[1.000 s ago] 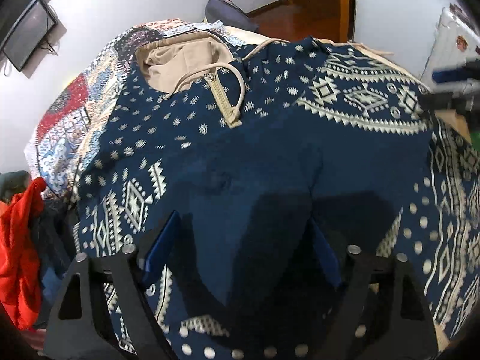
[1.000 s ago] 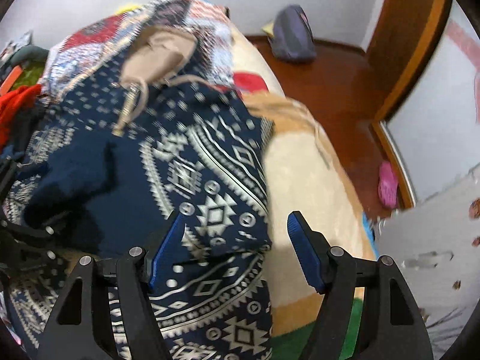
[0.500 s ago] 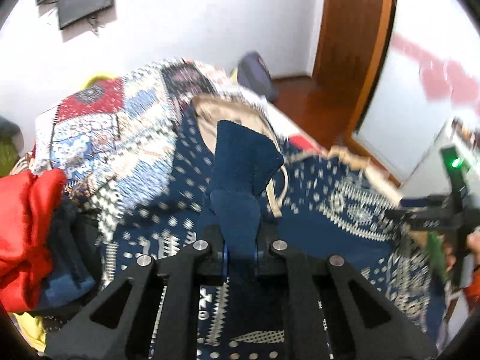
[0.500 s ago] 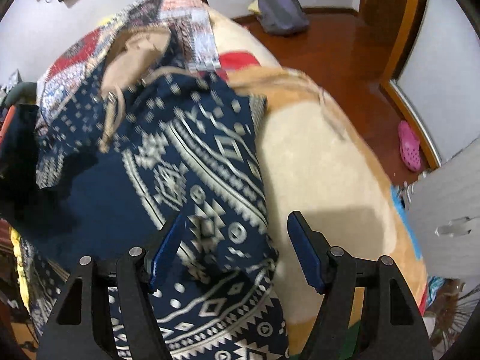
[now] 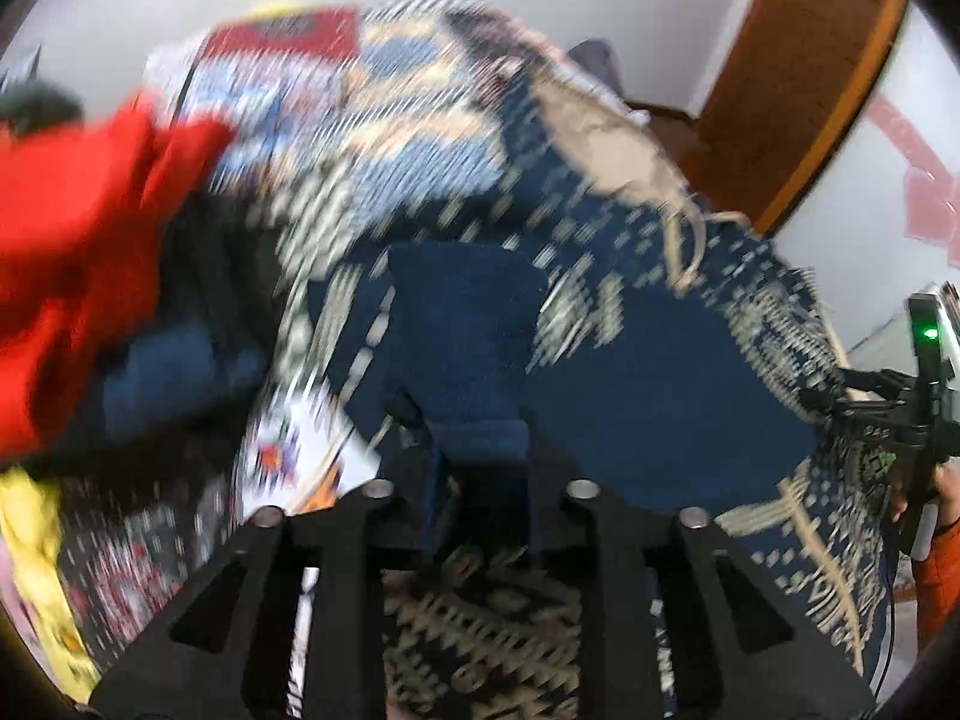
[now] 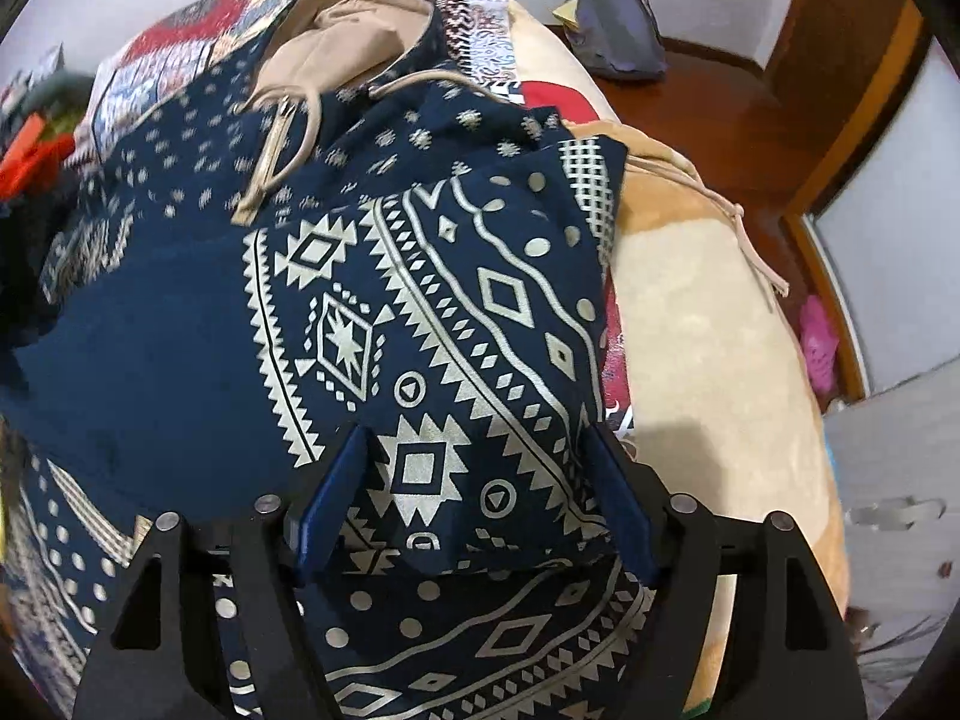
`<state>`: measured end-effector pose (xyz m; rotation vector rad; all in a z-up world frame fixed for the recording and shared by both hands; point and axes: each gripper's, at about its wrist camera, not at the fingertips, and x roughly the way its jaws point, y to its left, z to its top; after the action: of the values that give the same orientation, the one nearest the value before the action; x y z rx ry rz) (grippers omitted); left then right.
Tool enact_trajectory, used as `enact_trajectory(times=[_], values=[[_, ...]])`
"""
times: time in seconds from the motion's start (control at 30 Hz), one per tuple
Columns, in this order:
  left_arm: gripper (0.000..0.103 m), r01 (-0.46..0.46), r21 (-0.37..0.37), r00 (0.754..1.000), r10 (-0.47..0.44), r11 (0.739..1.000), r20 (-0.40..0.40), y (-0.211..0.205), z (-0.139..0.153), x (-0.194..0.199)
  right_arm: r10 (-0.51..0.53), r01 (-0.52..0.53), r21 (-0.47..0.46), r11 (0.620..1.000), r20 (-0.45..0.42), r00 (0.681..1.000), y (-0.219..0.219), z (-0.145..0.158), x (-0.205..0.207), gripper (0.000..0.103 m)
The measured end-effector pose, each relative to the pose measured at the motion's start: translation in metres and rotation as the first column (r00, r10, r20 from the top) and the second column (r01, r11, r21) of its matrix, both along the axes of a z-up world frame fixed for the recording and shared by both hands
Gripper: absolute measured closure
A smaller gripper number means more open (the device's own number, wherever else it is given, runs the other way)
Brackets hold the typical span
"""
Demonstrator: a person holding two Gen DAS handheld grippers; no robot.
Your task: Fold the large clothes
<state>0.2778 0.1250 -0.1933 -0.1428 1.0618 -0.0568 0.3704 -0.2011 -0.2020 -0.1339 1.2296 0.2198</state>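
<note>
A large navy hoodie (image 6: 420, 312) with a cream geometric print and a beige-lined hood (image 6: 354, 18) lies spread on a bed. My left gripper (image 5: 477, 468) is shut on a plain navy cuff of the hoodie (image 5: 474, 348) and holds it lifted above the cloth; this view is blurred by motion. My right gripper (image 6: 474, 498) is open, its blue fingers (image 6: 327, 498) standing either side of a folded patterned part of the hoodie. The right gripper also shows at the far right edge of the left wrist view (image 5: 924, 396).
A patchwork bedspread (image 6: 180, 54) and a beige blanket (image 6: 708, 330) cover the bed. A pile of red and dark clothes (image 5: 90, 276) lies at the left. A grey backpack (image 6: 624, 30) sits on the wooden floor beside a door frame (image 5: 810, 90).
My left gripper closed on the navy cuff, lifted it and is swinging left. My right gripper stayed open and moved lower, closer over the patterned fold.
</note>
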Motion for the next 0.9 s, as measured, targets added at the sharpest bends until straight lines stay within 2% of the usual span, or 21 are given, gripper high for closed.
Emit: enact_trajectory(times=[0.13, 0.3, 0.4, 0.47, 0.6, 0.73, 0.9], values=[[0.051, -0.069, 0.002, 0.998, 0.069, 0.998, -0.007, 0.021, -0.012, -0.026, 0.010, -0.010, -0.027, 1.000, 0.004, 1.000, -0.001, -0.004, -0.001, 0.026], [0.036, -0.103, 0.001, 0.994, 0.103, 0.995, -0.018, 0.042, -0.017, -0.051, 0.003, -0.003, -0.040, 0.999, 0.010, 1.000, 0.001, -0.007, -0.003, 0.023], [0.034, -0.103, 0.055, 0.995, 0.103, 0.993, -0.013, 0.046, -0.014, -0.060, 0.003, -0.003, -0.041, 0.999, 0.010, 1.000, 0.001, -0.006, -0.002, 0.022], [0.034, -0.106, 0.131, 0.994, 0.106, 0.986, 0.004, 0.044, -0.005, -0.064, 0.005, -0.004, -0.045, 0.999, 0.003, 1.000, 0.001, -0.006, -0.001, 0.022], [0.034, -0.087, 0.149, 0.996, 0.081, 0.985, 0.046, 0.043, 0.017, -0.062, 0.005, -0.005, -0.033, 0.999, -0.004, 1.000, 0.002, 0.007, 0.007, 0.023], [0.034, -0.059, 0.179, 0.991, 0.036, 0.982, 0.128, 0.028, 0.051, -0.044, -0.004, 0.002, 0.027, 1.000, 0.055, 0.999, 0.002, 0.038, 0.016, 0.023], [0.034, -0.016, 0.201, 0.978, -0.027, 0.979, 0.207, 0.002, 0.087, 0.000, -0.002, -0.015, 0.103, 0.995, 0.171, 0.985, 0.009, 0.089, 0.034, 0.023]])
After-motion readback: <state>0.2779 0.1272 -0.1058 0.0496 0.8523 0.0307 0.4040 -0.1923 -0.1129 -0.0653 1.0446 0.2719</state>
